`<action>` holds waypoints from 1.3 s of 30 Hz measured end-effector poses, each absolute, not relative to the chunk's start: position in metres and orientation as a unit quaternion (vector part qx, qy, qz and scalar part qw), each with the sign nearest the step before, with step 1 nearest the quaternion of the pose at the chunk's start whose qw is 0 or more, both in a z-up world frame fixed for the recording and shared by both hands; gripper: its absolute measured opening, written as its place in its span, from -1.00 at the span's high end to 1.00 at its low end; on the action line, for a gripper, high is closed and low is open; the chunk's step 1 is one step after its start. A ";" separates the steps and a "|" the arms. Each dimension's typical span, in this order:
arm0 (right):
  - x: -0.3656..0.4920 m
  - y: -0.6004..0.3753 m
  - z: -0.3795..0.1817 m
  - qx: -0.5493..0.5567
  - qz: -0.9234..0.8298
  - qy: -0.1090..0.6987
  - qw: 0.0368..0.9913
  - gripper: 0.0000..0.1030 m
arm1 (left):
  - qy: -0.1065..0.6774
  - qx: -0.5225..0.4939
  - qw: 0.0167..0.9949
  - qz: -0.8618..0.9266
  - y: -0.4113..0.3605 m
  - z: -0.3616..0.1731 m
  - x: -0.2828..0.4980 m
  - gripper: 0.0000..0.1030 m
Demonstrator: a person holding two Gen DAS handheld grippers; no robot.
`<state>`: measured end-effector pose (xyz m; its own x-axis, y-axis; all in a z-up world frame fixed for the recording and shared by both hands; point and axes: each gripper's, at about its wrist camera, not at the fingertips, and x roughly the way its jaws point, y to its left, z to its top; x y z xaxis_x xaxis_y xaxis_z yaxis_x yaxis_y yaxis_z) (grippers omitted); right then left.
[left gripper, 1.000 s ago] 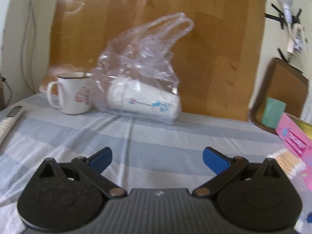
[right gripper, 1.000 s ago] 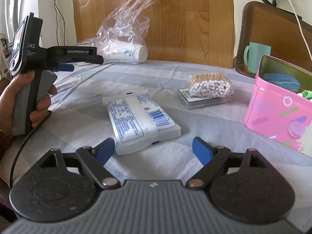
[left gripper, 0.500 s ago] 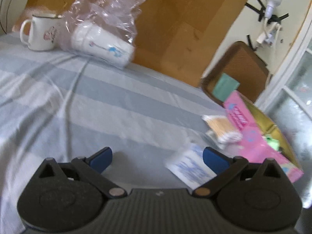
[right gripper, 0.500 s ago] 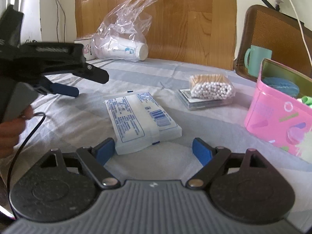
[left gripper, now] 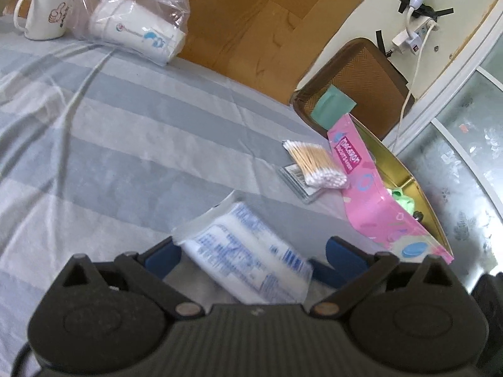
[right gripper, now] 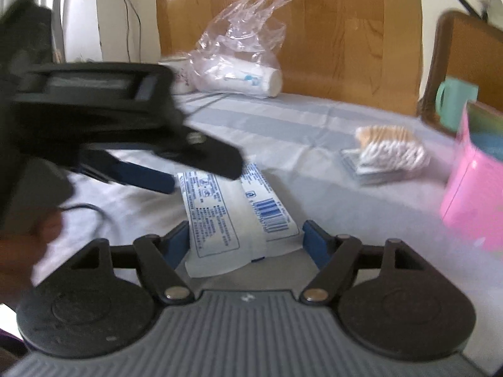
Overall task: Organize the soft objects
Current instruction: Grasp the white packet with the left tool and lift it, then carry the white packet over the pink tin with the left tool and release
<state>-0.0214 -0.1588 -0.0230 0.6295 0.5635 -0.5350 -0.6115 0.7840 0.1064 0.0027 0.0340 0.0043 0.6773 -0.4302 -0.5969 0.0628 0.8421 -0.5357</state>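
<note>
**White soft pack sits between both pairs of blue fingers**

White and printed in blue, the soft pack (left gripper: 248, 257) lies flat on the striped cloth (left gripper: 132, 144). In the left wrist view it is at the lower centre of the frame. Its long axis runs from the centre down toward the lower right, so it lies slanted across the line of the fingers. The left gripper (left gripper: 254, 254) is spread wide and grips nothing; its 2 blue pads stand on either side of the pack, and I cannot tell if they touch it.

In the right wrist view the same pack (right gripper: 239, 220) is at the lower centre, and its long axis points almost straight away from the camera. The right gripper (right gripper: 246, 238) is also wide apart and holds nothing, with the near end of the pack between its pads. The left tool enters from the left of that frame, blurred, over the far end of the pack.

Both tools are near, 1 at each end of the pack. The pink tin (left gripper: 377, 207) stands at the right, well apart from the pack, and the cotton swabs (left gripper: 317, 166) lie just beside it.
</note>
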 end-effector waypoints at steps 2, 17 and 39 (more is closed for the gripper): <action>-0.028 -0.163 -0.021 -0.005 0.330 0.287 0.899 -0.52 | 0.375 -0.240 0.885 -0.135 0.031 0.005 0.002 -0.73; -0.047 -0.185 0.006 -0.011 0.274 0.181 0.944 -0.52 | 0.350 -0.234 0.878 -0.228 -0.010 0.044 0.020 -0.17; 0.000 -0.358 0.010 -0.009 -0.031 0.100 0.994 -0.56 | 0.323 -0.051 0.876 -0.353 -0.265 0.092 0.101 -0.55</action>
<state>0.0000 -0.3577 0.0103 0.9781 -0.0644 -0.1981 0.0607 0.9978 -0.0248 0.1012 -0.2653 0.0923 0.5416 -0.6520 -0.5306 0.5862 0.7453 -0.3175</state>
